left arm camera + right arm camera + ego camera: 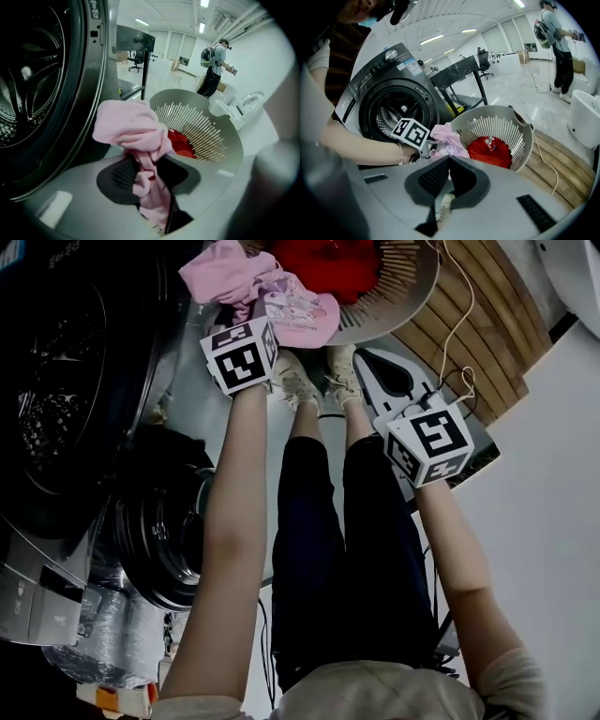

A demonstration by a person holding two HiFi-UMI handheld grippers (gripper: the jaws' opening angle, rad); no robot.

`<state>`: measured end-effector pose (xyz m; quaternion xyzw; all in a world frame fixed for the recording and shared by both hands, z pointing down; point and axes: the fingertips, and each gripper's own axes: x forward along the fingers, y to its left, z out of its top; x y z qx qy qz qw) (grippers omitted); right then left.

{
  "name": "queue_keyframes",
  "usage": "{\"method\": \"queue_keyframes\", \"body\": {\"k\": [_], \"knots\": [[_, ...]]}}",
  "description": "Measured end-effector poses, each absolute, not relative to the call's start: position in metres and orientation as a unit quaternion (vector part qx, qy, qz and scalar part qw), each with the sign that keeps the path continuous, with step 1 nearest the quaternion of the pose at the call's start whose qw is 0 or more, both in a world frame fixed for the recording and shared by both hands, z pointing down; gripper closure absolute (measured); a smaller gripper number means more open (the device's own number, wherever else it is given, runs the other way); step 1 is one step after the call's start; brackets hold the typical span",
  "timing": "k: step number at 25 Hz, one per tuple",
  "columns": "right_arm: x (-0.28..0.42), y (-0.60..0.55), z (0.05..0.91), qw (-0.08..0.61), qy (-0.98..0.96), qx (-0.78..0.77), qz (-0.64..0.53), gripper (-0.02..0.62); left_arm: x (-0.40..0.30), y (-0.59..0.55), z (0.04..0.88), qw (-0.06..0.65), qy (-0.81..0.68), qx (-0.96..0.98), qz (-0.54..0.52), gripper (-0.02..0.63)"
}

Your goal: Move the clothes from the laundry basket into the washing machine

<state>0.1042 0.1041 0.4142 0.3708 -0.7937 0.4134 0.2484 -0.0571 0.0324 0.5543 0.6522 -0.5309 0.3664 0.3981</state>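
Note:
My left gripper [145, 176] is shut on a pink garment [131, 129], which bunches above the pads and hangs between the washing machine's open drum [28, 93] and the grey slatted laundry basket [220, 140]. A red garment [180, 143] lies inside the basket. In the head view the pink garment [258, 287] drapes over the basket rim [403, 296], just beyond the left gripper's marker cube [239, 354]. My right gripper [449, 161] is shut and holds nothing; it points at the basket [520, 131] from nearer the person, with the red garment [490, 150] ahead of it.
The washer door [159, 531] stands swung open at the left. A wooden slatted platform [562, 159] with a thin cable [459, 324] runs beside the basket. A white appliance [239, 105] and a person with a backpack [213, 65] are farther off. My own shoes [295, 381] stand close to the basket.

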Motion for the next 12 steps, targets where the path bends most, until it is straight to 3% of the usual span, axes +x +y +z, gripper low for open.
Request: {"method": "queue_keyframes", "body": {"k": [2,4,12], "knots": [[0.105,0.097,0.414,0.245,-0.794,0.376,0.410,0.586,-0.059,0.036,0.542,0.393,-0.540,0.654,0.355,0.512],[0.103,0.091,0.413,0.246,-0.796,0.376,0.405,0.586,-0.058,0.040,0.528,0.392,-0.539,0.662,0.341,0.535],[0.072,0.088,0.419,0.270,-0.813,0.304,0.417,0.584,-0.077,0.069,0.418,0.367,-0.562,0.687,0.278,0.548]]}}
